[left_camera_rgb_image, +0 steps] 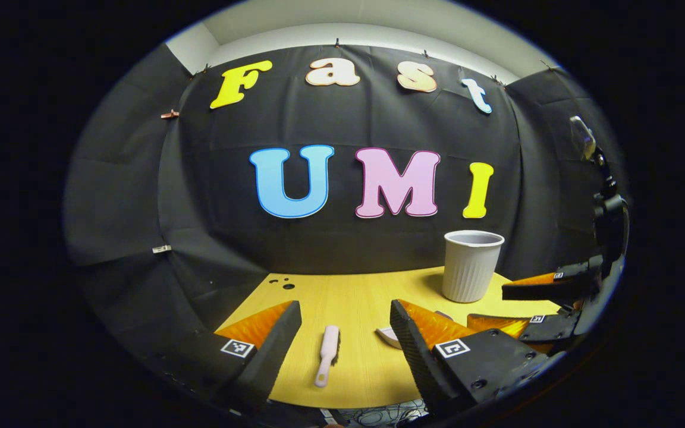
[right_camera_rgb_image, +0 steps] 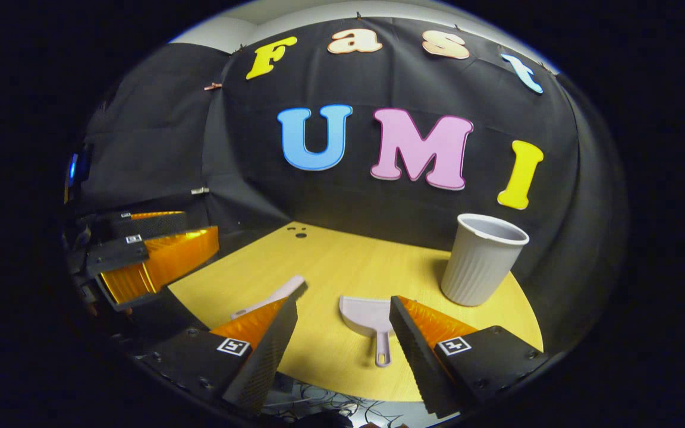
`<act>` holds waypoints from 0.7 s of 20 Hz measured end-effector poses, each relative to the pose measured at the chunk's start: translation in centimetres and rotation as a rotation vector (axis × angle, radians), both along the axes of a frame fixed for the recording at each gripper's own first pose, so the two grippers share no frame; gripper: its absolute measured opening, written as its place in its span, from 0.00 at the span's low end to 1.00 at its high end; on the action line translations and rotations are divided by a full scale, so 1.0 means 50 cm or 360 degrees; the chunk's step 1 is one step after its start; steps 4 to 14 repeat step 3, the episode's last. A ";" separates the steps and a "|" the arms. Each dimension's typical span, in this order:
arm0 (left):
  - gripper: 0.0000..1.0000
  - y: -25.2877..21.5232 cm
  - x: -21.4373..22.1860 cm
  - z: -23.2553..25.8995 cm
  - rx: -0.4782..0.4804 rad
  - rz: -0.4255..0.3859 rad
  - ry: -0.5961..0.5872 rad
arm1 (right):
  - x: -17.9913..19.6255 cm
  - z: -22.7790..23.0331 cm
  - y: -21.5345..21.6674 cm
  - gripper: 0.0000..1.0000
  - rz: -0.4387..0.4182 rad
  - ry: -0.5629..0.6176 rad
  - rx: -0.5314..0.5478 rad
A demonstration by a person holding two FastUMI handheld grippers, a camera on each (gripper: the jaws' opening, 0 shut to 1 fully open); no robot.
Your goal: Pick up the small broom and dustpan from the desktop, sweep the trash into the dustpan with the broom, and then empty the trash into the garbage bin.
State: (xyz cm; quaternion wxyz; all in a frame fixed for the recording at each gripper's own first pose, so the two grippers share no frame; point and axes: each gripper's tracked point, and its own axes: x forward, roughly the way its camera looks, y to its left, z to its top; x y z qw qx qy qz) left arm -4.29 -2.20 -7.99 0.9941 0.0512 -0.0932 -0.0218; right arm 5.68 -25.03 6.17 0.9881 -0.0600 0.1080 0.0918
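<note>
A small pink broom (left_camera_rgb_image: 326,355) lies on the yellow desktop (left_camera_rgb_image: 348,297), just below the gap of my open left gripper (left_camera_rgb_image: 344,306). In the right gripper view the broom (right_camera_rgb_image: 277,295) lies partly behind a finger. A pale pink dustpan (right_camera_rgb_image: 367,315) lies handle toward me between the spread fingers of my right gripper (right_camera_rgb_image: 344,302), which is open and holds nothing. The left gripper view has the dustpan (left_camera_rgb_image: 389,336) mostly hidden by a finger. A ribbed grey garbage bin (right_camera_rgb_image: 482,258) stands upright at the back right. No trash is visible on the desktop.
The other gripper is seen off to the side in each view: the right gripper (left_camera_rgb_image: 488,306) beside the bin (left_camera_rgb_image: 472,264), and the left gripper (right_camera_rgb_image: 200,229) over the table's left edge. Small dark spots (right_camera_rgb_image: 299,233) mark the far left corner. Cables hang below the front edge.
</note>
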 end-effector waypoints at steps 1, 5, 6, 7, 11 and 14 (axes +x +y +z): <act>0.95 -0.001 -0.005 -0.014 -0.0012 0.0001 0.0025 | -0.008 -0.021 -0.011 0.98 -0.0017 0.0051 0.0004; 0.94 0.010 -0.010 -0.054 -0.0064 0.0023 0.0103 | -0.009 -0.037 -0.037 0.98 -0.0082 0.0114 0.0058; 0.94 0.010 -0.010 -0.054 -0.0064 0.0023 0.0103 | -0.009 -0.037 -0.037 0.98 -0.0082 0.0114 0.0058; 0.94 0.010 -0.010 -0.054 -0.0064 0.0023 0.0103 | -0.009 -0.037 -0.037 0.98 -0.0082 0.0114 0.0058; 0.94 0.010 -0.010 -0.054 -0.0064 0.0023 0.0103 | -0.009 -0.037 -0.037 0.98 -0.0082 0.0114 0.0058; 0.94 0.010 -0.010 -0.054 -0.0064 0.0023 0.0103 | -0.009 -0.037 -0.037 0.98 -0.0082 0.0114 0.0058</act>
